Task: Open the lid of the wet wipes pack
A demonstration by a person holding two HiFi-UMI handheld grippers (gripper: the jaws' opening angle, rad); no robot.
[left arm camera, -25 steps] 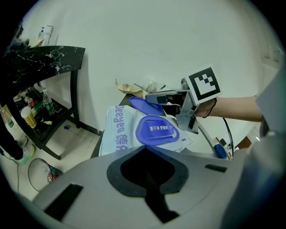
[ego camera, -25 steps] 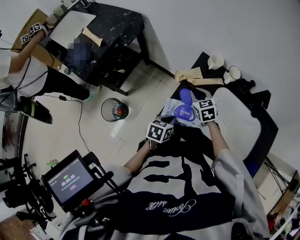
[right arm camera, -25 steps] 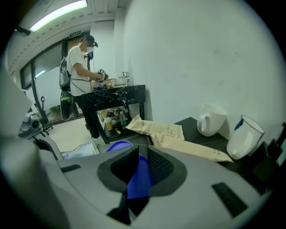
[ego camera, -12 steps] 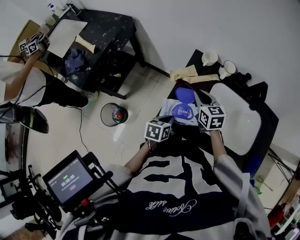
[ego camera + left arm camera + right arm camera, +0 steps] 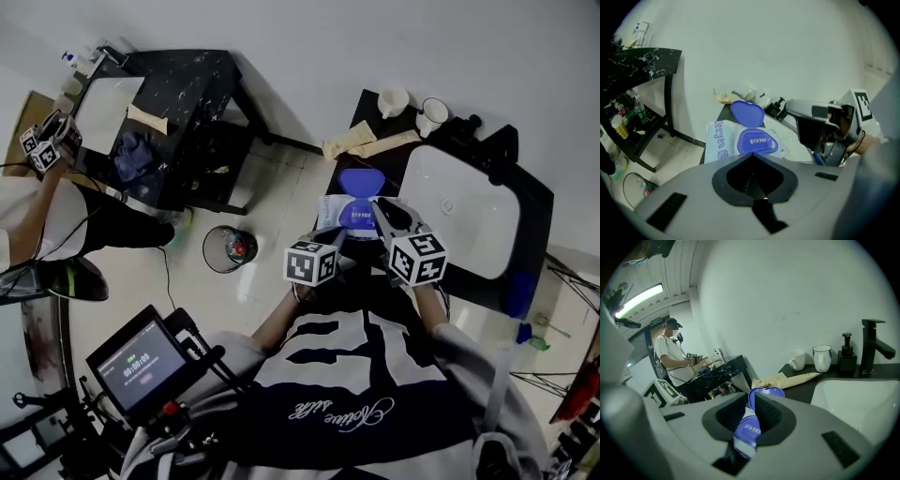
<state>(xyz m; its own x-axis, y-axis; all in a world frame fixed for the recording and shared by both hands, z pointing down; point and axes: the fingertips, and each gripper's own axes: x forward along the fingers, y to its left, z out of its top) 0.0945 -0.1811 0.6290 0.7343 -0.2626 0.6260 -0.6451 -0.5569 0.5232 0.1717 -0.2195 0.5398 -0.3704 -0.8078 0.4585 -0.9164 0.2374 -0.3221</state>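
Only a strip of the wet wipes pack (image 5: 746,430) shows between the right tongs (image 5: 751,408), its print unreadable.

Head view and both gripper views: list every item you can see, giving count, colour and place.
wet wipes pack: 1, pale, blue lid open, dark counter left of sink
mugs: 2, white, counter back
paper bag: 1, beige, behind pack
sink: 1, white, in counter
tap: 1, black, behind sink
bin: 1, dark, floor
other person: 1, white top, far left
left claw: 1, grey, shut, short of pack
right claw: 1, grey, open, beside pack
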